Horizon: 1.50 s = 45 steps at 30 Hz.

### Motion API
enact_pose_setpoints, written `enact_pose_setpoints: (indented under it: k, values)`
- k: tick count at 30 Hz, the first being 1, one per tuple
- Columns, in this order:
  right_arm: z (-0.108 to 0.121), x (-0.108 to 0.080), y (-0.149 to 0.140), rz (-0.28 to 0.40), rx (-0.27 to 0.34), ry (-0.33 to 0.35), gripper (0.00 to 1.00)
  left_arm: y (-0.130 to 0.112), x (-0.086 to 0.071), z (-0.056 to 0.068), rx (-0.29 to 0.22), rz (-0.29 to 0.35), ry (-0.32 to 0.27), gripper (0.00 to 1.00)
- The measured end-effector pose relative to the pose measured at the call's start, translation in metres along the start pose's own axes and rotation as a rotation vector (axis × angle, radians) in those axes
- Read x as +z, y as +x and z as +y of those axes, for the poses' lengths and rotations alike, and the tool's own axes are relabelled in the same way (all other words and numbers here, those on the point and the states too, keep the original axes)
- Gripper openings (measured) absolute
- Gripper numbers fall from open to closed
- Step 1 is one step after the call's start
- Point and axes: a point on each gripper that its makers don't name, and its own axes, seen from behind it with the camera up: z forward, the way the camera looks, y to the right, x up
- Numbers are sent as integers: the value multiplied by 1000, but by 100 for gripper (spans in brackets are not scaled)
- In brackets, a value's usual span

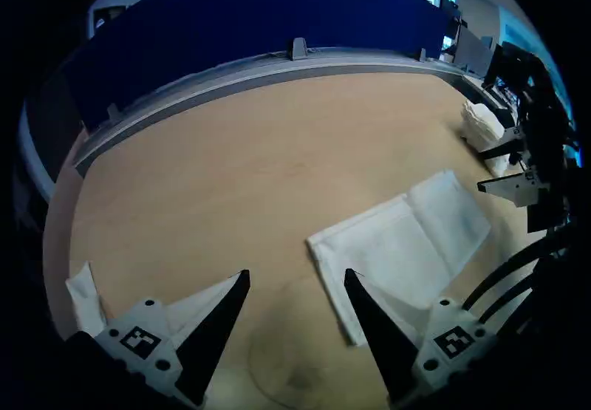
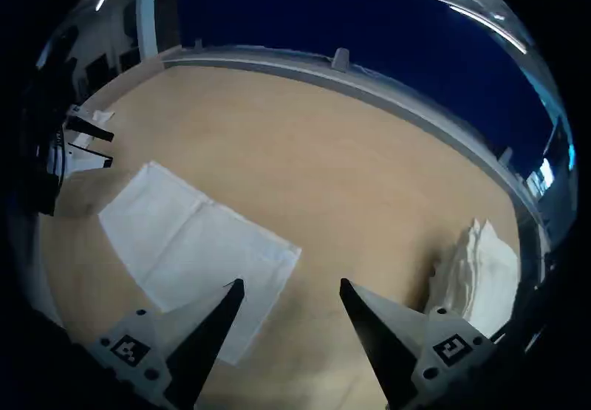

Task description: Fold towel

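A white towel (image 1: 402,251) lies flat on the wooden table (image 1: 244,166), folded, with a crease running across it. My left gripper (image 1: 295,275) hovers open over the towel's near left corner, nothing between its fingers. In the right gripper view the same towel (image 2: 192,251) spreads out to the lower left, and my right gripper (image 2: 290,283) stands open above its right corner, empty. Each gripper also appears in the other's view: the right gripper (image 1: 482,171) at the far right edge, the left gripper (image 2: 111,151) at the far left, both with fingers apart.
A stack of folded white towels (image 2: 480,277) sits on the table's end, seen also as a stack (image 1: 484,125) behind the right gripper. Another white cloth (image 1: 85,299) lies at the lower left. A blue partition (image 1: 258,18) with a grey rail borders the table's far side.
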Motion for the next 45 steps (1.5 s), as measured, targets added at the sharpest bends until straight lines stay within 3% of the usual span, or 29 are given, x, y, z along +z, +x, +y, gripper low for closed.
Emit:
enact_pose_setpoints:
  k: [9, 15, 18, 27, 29, 33, 37, 45]
  values:
    - [-37, -20, -37, 5, -7, 105, 100, -56, -47, 19, -105, -11, 19, 95]
    - [-54, -21, -58, -13, -45, 148, 100, -98, -73, 31, -168, -35, 48, 95]
    - [-58, -19, -68, -32, -62, 162, 94, -112, -83, 37, -196, -44, 57, 95]
    - [-61, -14, -89, -69, -78, 183, 72, -129, -95, 51, -248, -55, 51, 95]
    - [-63, -14, -90, -72, -79, 188, 67, -129, -96, 52, -243, -54, 50, 95]
    - [-65, -14, -92, -75, -78, 195, 66, -129, -98, 55, -231, -54, 48, 95]
    - [-67, -15, -92, -77, -66, 203, 50, -127, -99, 57, -223, -54, 43, 95]
    - [-65, -12, -90, -72, -59, 207, 38, -125, -101, 60, -218, -53, 32, 95]
